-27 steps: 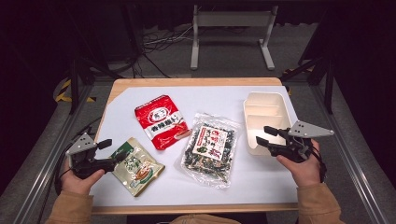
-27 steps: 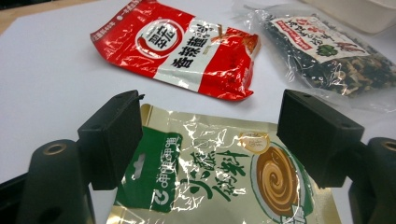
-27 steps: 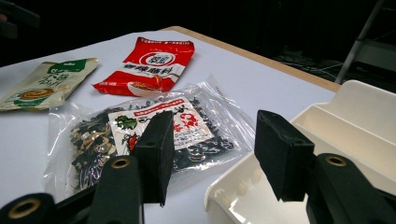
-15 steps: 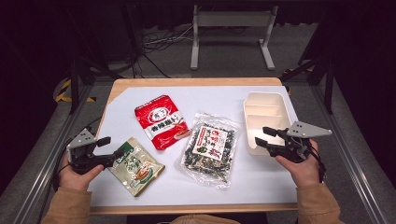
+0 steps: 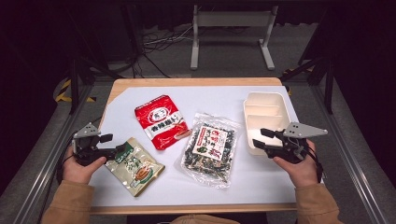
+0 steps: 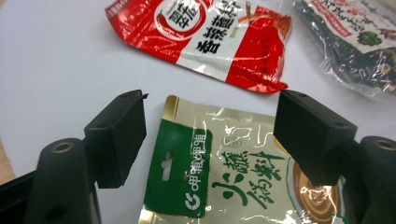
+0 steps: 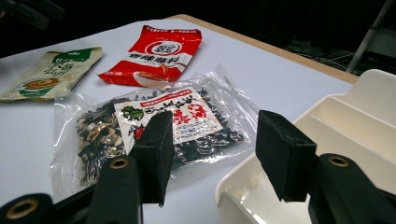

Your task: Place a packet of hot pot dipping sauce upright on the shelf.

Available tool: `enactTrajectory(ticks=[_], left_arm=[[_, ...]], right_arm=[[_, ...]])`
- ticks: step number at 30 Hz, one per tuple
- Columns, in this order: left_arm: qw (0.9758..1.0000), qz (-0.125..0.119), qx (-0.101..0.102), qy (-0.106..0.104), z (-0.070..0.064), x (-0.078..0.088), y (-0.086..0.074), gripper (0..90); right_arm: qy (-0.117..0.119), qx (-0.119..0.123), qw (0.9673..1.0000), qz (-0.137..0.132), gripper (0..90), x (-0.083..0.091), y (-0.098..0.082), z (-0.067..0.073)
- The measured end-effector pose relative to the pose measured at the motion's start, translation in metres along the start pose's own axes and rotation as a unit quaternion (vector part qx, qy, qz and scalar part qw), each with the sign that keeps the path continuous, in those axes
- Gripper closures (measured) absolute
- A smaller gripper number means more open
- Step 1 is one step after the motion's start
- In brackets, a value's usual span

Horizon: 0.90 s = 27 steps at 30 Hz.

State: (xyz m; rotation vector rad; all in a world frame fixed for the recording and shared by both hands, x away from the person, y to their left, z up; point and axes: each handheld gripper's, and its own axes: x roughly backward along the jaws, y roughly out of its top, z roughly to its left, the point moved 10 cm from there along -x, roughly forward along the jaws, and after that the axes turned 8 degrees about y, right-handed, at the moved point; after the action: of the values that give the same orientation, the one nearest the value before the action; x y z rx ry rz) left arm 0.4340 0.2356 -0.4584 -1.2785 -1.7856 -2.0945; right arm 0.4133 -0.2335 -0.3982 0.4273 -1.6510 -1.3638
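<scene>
The left tongs have slid back, open, green packet lying between their jaws, ungripped.

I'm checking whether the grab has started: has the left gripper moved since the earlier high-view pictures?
Yes. The left gripper has moved right, toward the green packet; its open jaws now reach over the packet's top edge.

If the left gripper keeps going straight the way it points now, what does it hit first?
Most likely the green-and-cream sauce packet: the left gripper has its open jaws either side of the packet's near end. How high it is above the packet is unclear.
</scene>
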Motion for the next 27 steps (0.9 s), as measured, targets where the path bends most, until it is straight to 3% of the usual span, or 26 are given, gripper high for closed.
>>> enactTrajectory(ticks=[7,11,20,27], left_arm=[[0.9998,0.018,0.0,-0.013,0.009,-0.018,-0.006,27.2],[0.9992,0.034,0.011,-0.02,0.012,-0.029,-0.013,28.5],[0.9978,0.058,0.024,-0.022,0.016,-0.04,-0.023,30.2],[0.9959,0.082,0.022,-0.03,0.015,-0.046,-0.031,31.4]], right_arm=[[0.002,0.0,1.0,0.004,46.1,-0.002,-0.002,0.001],[0.003,-0.002,1.0,0.006,45.8,-0.003,-0.003,0.001],[0.007,-0.004,0.9999,0.01,45.6,-0.004,-0.006,0.002],[0.007,-0.001,0.9998,0.017,45.7,-0.007,-0.008,0.003]])
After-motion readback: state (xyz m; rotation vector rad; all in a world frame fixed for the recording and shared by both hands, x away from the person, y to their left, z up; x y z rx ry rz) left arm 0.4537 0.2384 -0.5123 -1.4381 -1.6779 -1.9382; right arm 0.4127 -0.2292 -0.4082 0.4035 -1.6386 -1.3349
